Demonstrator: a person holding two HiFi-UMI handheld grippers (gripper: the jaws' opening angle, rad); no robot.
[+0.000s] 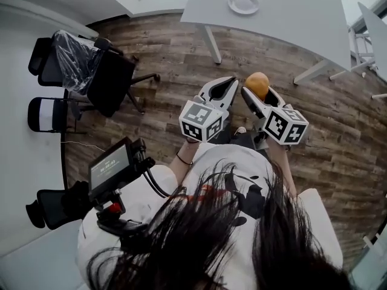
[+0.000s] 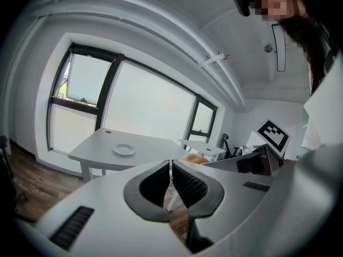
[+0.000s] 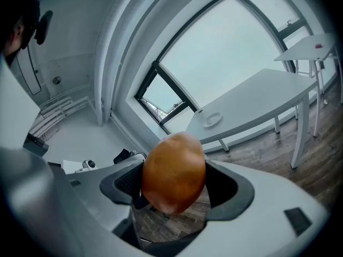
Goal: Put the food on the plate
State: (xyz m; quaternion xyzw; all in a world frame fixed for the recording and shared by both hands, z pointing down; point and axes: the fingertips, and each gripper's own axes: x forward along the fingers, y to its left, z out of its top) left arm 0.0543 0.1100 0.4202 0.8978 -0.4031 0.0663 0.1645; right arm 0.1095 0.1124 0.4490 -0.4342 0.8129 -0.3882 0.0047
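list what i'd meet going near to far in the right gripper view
right gripper clamped on the orange-brown food → wooden floor → white table with the plate on it → window

Right hand-held gripper grips orange food; plate on table.

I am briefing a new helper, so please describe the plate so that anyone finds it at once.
Find the large pale table standing on the wooden floor before the window. On its top lies a small round white plate, empty, the only dish there.
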